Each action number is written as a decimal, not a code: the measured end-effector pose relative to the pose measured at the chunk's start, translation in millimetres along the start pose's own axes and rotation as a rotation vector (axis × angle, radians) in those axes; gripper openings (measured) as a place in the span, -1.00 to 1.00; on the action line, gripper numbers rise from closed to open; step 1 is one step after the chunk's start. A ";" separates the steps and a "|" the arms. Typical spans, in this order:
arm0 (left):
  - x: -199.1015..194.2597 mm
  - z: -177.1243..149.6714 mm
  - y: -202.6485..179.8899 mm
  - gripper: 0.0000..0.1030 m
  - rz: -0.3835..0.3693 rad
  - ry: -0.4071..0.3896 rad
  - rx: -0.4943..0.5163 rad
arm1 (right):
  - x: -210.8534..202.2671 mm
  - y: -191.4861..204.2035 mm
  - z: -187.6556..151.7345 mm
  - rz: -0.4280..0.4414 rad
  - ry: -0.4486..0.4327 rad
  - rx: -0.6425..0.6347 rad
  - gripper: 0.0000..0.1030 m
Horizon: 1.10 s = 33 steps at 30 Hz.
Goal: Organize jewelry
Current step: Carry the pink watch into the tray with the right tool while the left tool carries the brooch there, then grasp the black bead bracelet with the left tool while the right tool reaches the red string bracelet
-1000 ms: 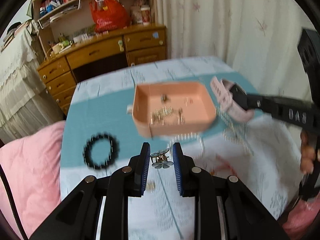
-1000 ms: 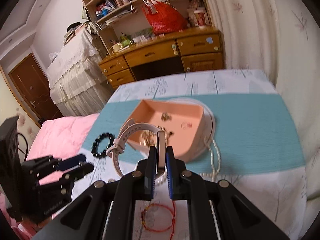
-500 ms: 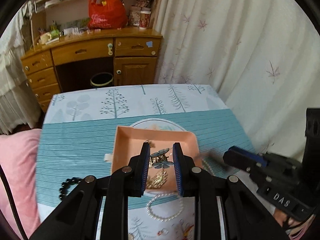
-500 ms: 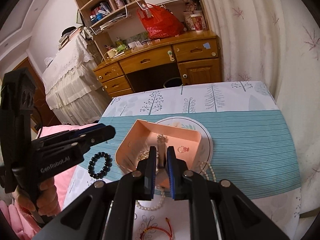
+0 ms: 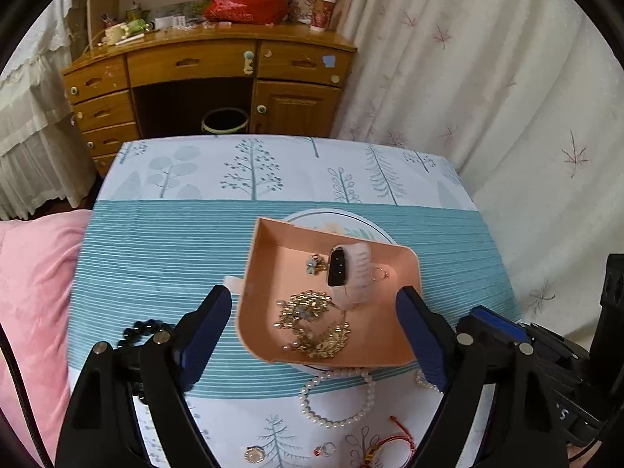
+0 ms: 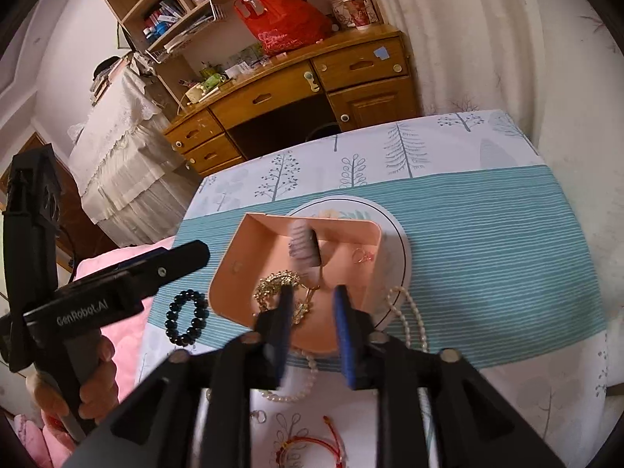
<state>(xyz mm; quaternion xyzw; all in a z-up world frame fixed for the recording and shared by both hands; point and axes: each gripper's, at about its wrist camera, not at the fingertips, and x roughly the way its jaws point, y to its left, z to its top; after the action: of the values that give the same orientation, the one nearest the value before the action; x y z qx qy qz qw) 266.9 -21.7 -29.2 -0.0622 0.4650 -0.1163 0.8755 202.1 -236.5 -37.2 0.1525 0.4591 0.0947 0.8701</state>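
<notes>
Sorting in progress on the tablecloth (image 5: pixel 163 241), teal-striped with a tree print. Pink tray (image 5: pixel 405 269) sits near centre, partly on a round white plate (image 6: pixel 397 234).

Tray contents: pink-strapped watch (image 5: pixel 351 269) standing on edge near the far wall (blurred in the right wrist view, so possibly not settled); gold leaf-shaped piece (image 5: pixel 312 323) at the near side; small flower brooch (image 5: pixel 315 264) and a ring (image 5: pixel 379 273) towards the back.

Not yet in the tray: pearl necklace (image 5: pixel 335 401) just beside its near edge; black bead bracelet (image 6: pixel 186 318) on the cloth to its left; red cord bracelet (image 6: pixel 312 444) and small rings close to the cameras.

Left gripper (image 5: pixel 314 335): jaws spread wide, nothing between them, hovering over the tray's near half. Right gripper (image 6: pixel 312 323): jaws parted moderately, nothing held, over the tray's near edge.

Judgement: step in hand is release into the tray, both grippers unloaded. Task roughly half done. Next move calls for reaching to a loose piece; the pearl strand is nearest, but is limp and needs a low, centred pinch.
</notes>
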 end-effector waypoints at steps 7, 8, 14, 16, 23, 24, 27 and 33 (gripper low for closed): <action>-20.8 -14.3 30.5 0.77 0.118 -0.029 -0.080 | -14.1 8.5 -16.3 -0.009 -0.022 -0.009 -0.36; -22.1 -16.8 37.5 0.77 0.137 -0.032 -0.096 | -16.2 9.8 -21.2 -0.013 -0.024 -0.013 -0.36; -26.6 -42.0 89.4 0.78 0.234 -0.032 -0.226 | -23.6 8.2 -51.6 -0.049 -0.049 -0.005 -0.36; -23.6 -49.9 106.8 0.78 0.242 -0.028 -0.274 | -21.9 7.9 -58.5 -0.078 -0.043 -0.010 -0.36; 6.5 -72.6 138.1 0.78 0.207 0.011 -0.352 | -15.9 -0.1 -82.1 -0.133 -0.046 0.001 -0.35; 12.2 -74.0 138.8 0.78 0.209 0.022 -0.353 | -13.4 -2.4 -84.8 -0.135 -0.041 0.009 -0.35; 25.0 -76.6 136.0 0.78 0.231 0.035 -0.335 | -9.4 -9.1 -96.4 -0.112 -0.035 0.028 -0.35; 36.9 -81.5 136.4 0.78 0.293 0.056 -0.335 | -2.7 -3.2 -123.1 -0.122 -0.018 -0.048 -0.35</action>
<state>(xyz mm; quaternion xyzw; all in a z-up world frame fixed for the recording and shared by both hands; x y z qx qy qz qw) 239.2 100.3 -133.9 -0.1351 0.5059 0.0892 0.8473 98.7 -218.3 -101.8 0.1040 0.4574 0.0509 0.8817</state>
